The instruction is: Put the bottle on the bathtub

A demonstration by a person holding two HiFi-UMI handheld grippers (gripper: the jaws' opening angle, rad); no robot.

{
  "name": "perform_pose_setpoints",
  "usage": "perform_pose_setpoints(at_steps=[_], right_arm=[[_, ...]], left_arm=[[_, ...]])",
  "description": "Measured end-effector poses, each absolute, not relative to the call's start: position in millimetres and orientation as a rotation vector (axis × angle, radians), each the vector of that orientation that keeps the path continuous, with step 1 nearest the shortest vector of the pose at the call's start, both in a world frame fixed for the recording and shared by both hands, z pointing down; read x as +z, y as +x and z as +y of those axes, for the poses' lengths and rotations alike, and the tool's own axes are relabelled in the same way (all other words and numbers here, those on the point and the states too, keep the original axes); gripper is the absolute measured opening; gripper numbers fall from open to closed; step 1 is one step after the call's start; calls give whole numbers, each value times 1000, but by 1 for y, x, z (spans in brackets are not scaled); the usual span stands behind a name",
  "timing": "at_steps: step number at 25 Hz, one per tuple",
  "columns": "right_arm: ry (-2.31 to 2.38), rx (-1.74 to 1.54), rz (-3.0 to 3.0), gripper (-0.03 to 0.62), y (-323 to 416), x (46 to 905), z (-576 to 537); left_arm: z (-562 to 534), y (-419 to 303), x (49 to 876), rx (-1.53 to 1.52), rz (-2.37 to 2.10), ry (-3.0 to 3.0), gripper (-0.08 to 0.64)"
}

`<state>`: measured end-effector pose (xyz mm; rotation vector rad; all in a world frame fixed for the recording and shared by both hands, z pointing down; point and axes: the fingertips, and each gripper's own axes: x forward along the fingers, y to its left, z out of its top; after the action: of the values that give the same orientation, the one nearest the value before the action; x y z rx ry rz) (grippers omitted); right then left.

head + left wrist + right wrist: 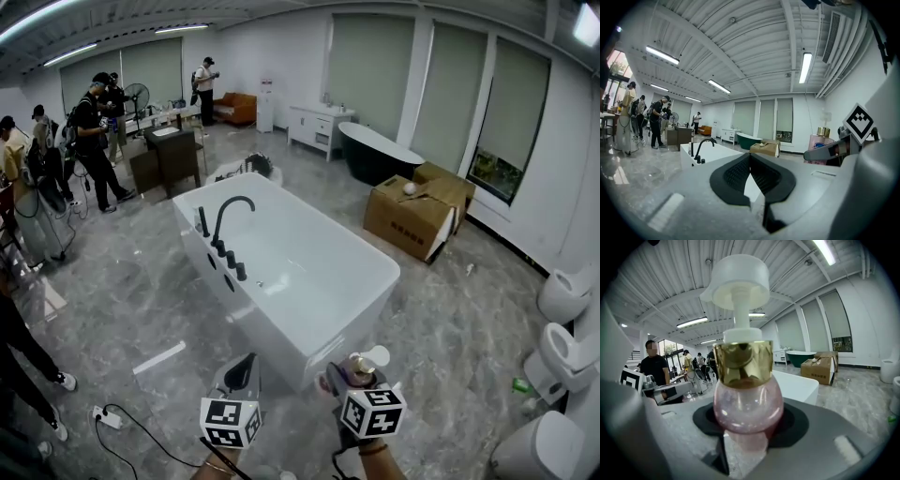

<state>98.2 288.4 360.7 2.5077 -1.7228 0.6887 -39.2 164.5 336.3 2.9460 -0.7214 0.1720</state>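
Note:
A white bathtub (309, 272) with a black faucet (230, 211) stands on the marble floor ahead of both grippers. My right gripper (356, 377) is shut on a pink bottle (362, 366) with a gold collar and a white pump, held upright just short of the tub's near corner. In the right gripper view the bottle (747, 404) fills the middle between the pads of the right gripper (749, 423), with the tub (799, 385) behind it. My left gripper (247, 361) is beside it, shut and holding nothing. The left gripper view shows the left gripper (750, 157) with its pads meeting, the tub (717, 151) and the bottle (819, 147).
A cardboard box (417, 216) and a dark green tub (375, 155) stand beyond the bathtub on the right. Toilets (567, 291) line the right wall. Several people (94, 131) stand at the back left. A power strip with its cable (108, 417) lies on the floor at the left.

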Motion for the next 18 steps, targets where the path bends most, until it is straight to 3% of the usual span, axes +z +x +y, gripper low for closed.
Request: perform_pose_setpoints(at_steps=[18], right_arm=[[2488, 719, -1691, 221, 167, 379, 206]], left_arm=[[71, 37, 354, 153, -711, 2915, 8]])
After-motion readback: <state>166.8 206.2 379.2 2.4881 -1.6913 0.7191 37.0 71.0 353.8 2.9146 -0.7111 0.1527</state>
